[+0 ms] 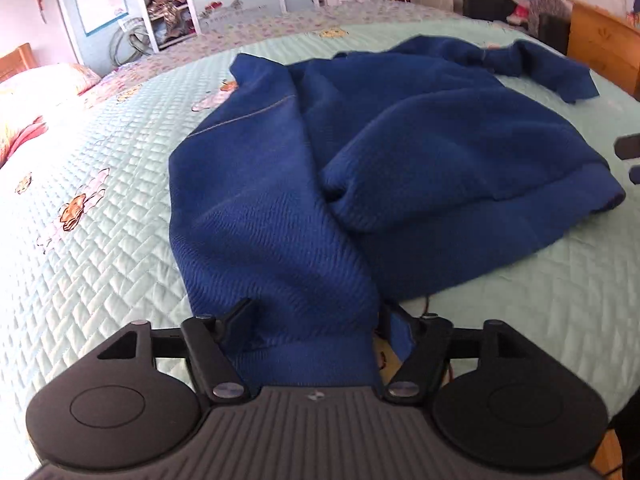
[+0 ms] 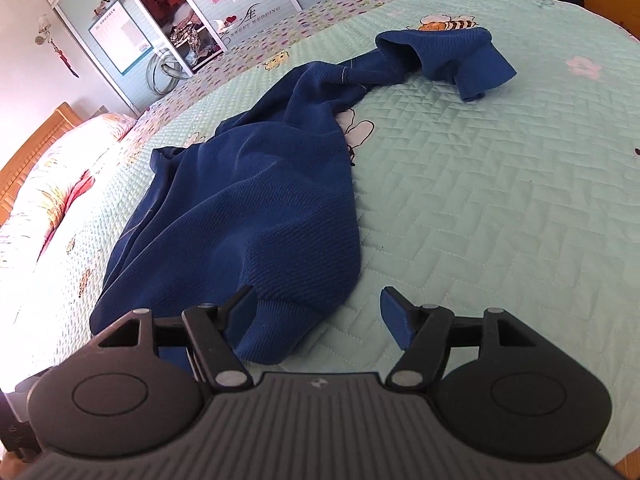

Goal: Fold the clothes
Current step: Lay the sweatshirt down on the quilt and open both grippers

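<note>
Pale green quilted bedspread (image 2: pixel 500 200) covers the bed, with wide bare room to the right of the crumpled blue knit sweater (image 2: pixel 248 208), whose sleeve trails toward the far edge. Left gripper (image 1: pixel 316 320) has the sweater's ribbed hem between its jaws; whether they pinch it, I cannot tell. Right gripper (image 2: pixel 320 308) is spread, hem corner lying loose by its left finger.

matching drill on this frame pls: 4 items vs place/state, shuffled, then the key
1 left gripper
2 right gripper
3 blue sweater
4 pillow

A crumpled on the quilt
B jaws open, one finger beside the hem
C at the headboard end
D ribbed cuff between its jaws

Pairs: 1-D, 2-B, 3-A, 4-C
</note>
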Demonstrator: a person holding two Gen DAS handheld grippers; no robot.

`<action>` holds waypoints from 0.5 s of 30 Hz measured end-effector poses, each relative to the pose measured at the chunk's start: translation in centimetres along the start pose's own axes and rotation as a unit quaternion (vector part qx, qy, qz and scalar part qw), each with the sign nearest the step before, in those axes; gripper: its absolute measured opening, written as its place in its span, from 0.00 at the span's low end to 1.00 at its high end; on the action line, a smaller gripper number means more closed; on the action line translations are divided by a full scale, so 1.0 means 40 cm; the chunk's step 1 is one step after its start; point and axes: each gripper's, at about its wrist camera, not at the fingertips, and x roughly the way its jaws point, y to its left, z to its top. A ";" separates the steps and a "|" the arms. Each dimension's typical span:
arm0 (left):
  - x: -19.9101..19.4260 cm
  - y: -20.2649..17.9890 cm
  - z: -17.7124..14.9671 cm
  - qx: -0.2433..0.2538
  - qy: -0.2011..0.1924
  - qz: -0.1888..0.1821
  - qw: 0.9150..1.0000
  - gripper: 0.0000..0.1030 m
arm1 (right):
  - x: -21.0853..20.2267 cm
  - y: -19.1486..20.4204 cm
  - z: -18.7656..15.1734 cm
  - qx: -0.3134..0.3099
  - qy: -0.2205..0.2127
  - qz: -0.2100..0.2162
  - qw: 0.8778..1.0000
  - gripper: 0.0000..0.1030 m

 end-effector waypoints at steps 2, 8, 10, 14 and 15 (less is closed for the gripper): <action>-0.022 0.055 0.019 -0.048 -0.007 -0.018 0.999 0.26 | -0.003 -0.001 -0.001 -0.004 0.001 -0.003 1.000 0.69; -0.237 0.368 0.142 -0.212 -0.170 0.126 0.954 0.19 | 0.006 -0.028 -0.003 0.003 0.006 -0.015 1.000 0.70; -0.242 0.467 0.167 -0.245 -0.173 0.196 0.933 0.33 | 0.017 -0.032 -0.006 0.005 0.012 -0.016 1.000 0.70; -0.225 0.573 0.172 -0.291 -0.148 0.228 0.917 0.51 | 0.029 -0.020 -0.015 -0.004 0.019 -0.010 1.000 0.70; -0.217 0.554 0.160 -0.277 -0.147 0.206 0.927 0.52 | 0.030 -0.016 -0.016 -0.008 0.019 -0.007 1.000 0.71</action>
